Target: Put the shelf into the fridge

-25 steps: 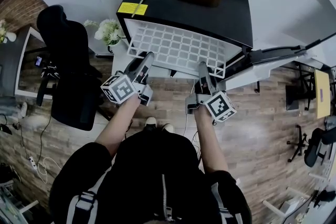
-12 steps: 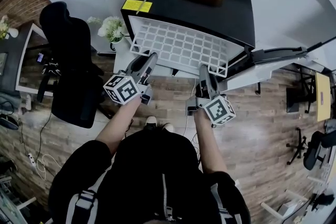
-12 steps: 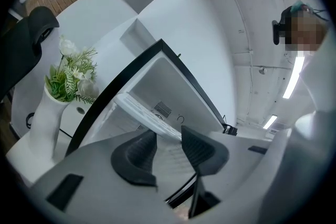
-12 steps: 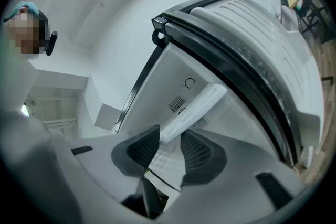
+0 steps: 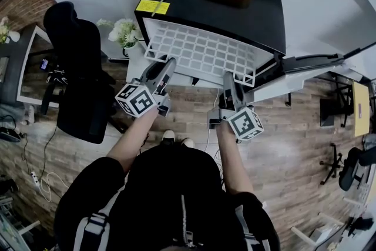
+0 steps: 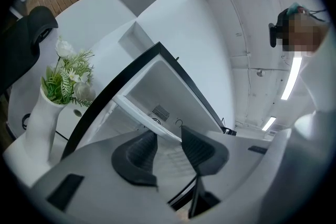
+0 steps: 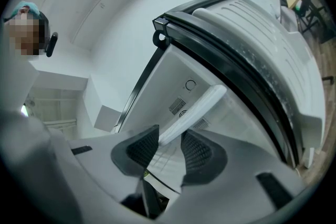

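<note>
The shelf [image 5: 202,54] juts from the fridge [image 5: 235,9] straight ahead, its long axis crosswise. The left claw [image 5: 168,63] pinches its front rim. The right claw [image 5: 228,77] is opening, with the rim between its jaws.

The shelf [image 5: 202,53], a white wire grid with a raised rim, lies about level, partway inside the open front of the fridge [image 5: 235,14], a small black cabinet with a white interior, its near edge jutting out of the opening.
</note>
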Available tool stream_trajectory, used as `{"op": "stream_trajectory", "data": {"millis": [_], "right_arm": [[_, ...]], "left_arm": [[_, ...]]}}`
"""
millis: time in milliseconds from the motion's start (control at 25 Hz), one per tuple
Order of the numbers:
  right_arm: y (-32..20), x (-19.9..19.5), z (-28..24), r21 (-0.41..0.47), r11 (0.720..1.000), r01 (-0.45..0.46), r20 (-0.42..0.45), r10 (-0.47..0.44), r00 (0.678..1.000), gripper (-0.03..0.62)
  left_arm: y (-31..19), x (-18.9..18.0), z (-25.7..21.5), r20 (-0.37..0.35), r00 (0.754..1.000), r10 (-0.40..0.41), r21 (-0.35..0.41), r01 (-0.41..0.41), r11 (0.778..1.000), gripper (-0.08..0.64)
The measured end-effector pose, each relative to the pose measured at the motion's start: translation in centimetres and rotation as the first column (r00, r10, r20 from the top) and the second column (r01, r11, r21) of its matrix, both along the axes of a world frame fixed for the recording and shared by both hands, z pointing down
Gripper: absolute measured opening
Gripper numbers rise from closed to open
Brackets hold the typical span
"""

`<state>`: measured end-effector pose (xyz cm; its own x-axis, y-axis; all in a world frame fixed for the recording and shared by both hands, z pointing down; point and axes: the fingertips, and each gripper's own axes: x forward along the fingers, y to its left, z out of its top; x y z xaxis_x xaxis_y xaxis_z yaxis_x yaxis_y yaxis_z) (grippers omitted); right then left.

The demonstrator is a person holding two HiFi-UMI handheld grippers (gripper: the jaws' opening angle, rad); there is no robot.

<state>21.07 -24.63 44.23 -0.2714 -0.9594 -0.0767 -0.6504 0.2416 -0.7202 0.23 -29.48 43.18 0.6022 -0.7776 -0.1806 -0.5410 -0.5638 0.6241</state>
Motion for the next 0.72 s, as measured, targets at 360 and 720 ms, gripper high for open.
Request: {"op": "stream_trajectory", "data": {"millis": [360, 720], "right_arm": [[-0.6, 0.1, 0.1, 0.019, 1.000, -0.010, 0.021, 0.009, 1.000, 0.133], [-1.8, 0.5, 0.6, 0.010, 1.000, -0.017, 0.040, 0.016, 0.999, 0.133]], "left_arm": [[-0.7, 0.1, 0.0, -0.020, 1.000, 0.000, 0.006, 0.000, 1.000, 0.155], [-1.9, 0.5, 0.2, -0.020, 1.000, -0.003, -0.009, 0.002, 1.000, 0.155]]}}
